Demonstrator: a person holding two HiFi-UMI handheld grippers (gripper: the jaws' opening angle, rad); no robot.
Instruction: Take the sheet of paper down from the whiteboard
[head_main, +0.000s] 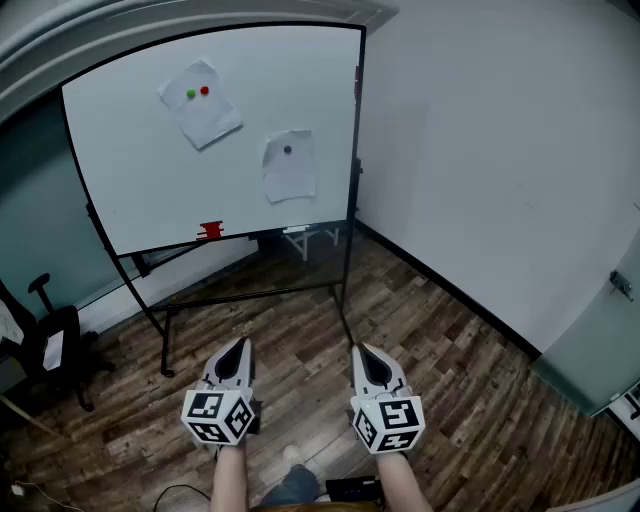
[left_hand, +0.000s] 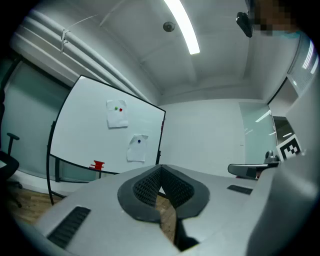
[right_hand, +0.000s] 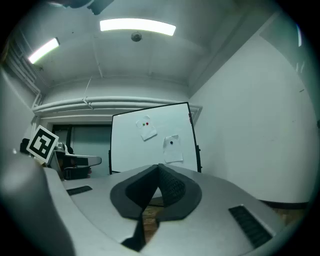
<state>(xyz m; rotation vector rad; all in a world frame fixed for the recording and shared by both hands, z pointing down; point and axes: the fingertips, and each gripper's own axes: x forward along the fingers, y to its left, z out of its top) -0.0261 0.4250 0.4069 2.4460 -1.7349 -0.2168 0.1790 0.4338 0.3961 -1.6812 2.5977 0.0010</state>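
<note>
On the far whiteboard (head_main: 130, 180), two sheets are pinned flat, well apart from both grippers. One, the upper sheet (head_main: 205, 118), is tilted. The other, the lower sheet (head_main: 289, 175), hangs with its long axis near upright, close to the board's right edge. Which one is meant cannot be told. Both lie ahead of and above the grippers.

Level and side by side, the left gripper (head_main: 240, 346) and right gripper (head_main: 362, 352) are pointed at the board. On each, the fingers (left_hand: 145, 187) (right_hand: 172, 187) are pressed together with nothing between. By judgement, the lower sheet is nearer the right gripper and the upper nearer the left; a walk-up and raised hands are needed first.

Holding the upper sheet are a green magnet (head_main: 190, 94) and red magnet (head_main: 204, 90); a dark magnet (head_main: 288, 150) holds the lower.
</note>
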